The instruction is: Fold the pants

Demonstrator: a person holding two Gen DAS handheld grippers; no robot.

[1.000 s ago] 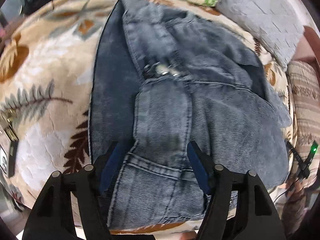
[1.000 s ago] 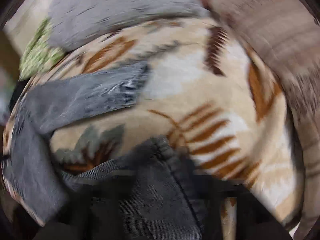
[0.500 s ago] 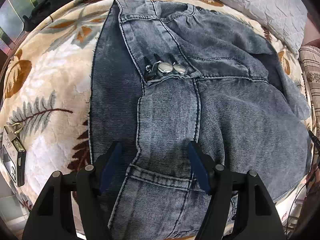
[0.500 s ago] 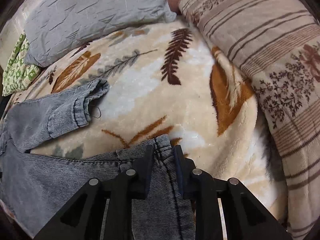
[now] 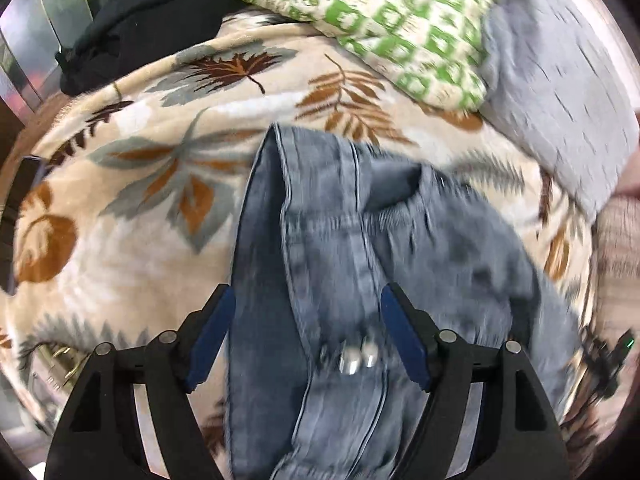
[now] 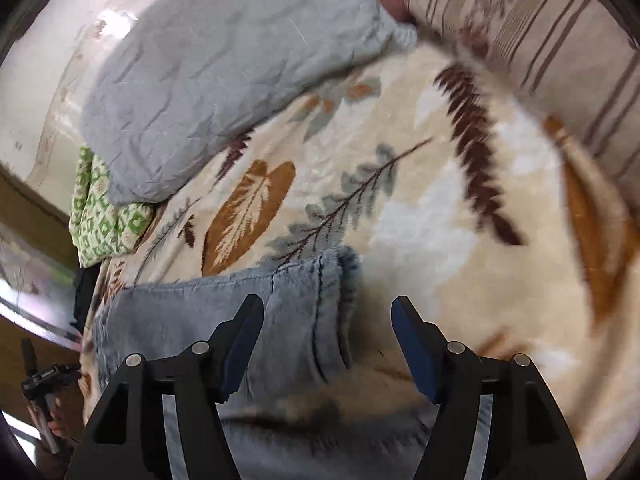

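Right now both my claws hang over the pants (image 5: 360,264), which lie on the leaf-patterned blanket (image 5: 132,248), and neither has hold of any cloth. My left gripper (image 5: 306,338) points steeply down over the waistband, near the metal buttons (image 5: 354,360); its jaws are opening, denim beneath the gap but untouched by the blue pads. My right gripper (image 6: 326,346) sits above a leg cuff (image 6: 320,280) near the grey pillow (image 6: 224,80); its jaws are opening too, and the cuff edge lies under the gap, free. I judge I am between folds, with the pants lying bunched. Next I need to pick fresh grip points, waist on the left and cuff on the right, pinch both layers, then carry one end over the other.
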